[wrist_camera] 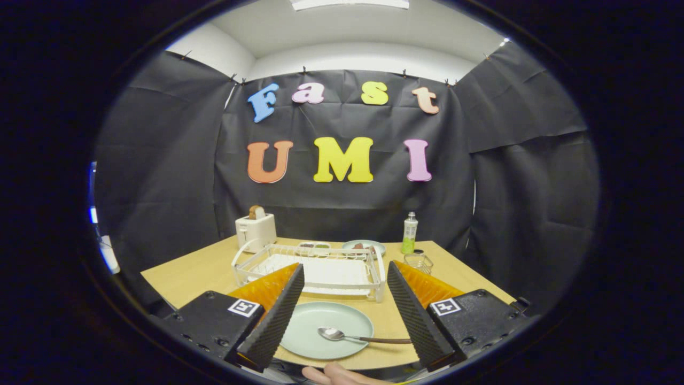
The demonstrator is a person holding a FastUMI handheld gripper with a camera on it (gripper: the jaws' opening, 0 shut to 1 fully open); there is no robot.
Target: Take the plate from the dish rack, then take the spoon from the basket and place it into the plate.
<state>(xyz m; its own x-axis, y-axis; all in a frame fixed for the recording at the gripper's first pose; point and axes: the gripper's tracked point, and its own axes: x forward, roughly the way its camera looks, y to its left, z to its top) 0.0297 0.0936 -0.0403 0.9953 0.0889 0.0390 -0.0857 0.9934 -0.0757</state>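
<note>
Between the fingers of the gripper [342, 315], the plate [326, 329] sits flat on the worktop [187, 272] with the spoon [358, 337] already lying in it. Dish rack [312, 270] just beyond looks emptied. Gripper's spread wide, grasping nothing, so I'd call this pretty much done.

Gripper view looks forward and slightly down over the table [203, 270], facing the booth wall [342, 203].

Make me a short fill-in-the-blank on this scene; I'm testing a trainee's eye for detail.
1. The spoon lies with its bowl on the ___.
2. The gripper fingers stand ___, holding nothing.
3. Beyond the fingers, the white dish rack holds no ___.
4. A slice of bread sticks out of the ___.

Missing words: plate; open; plate; toaster.
</note>
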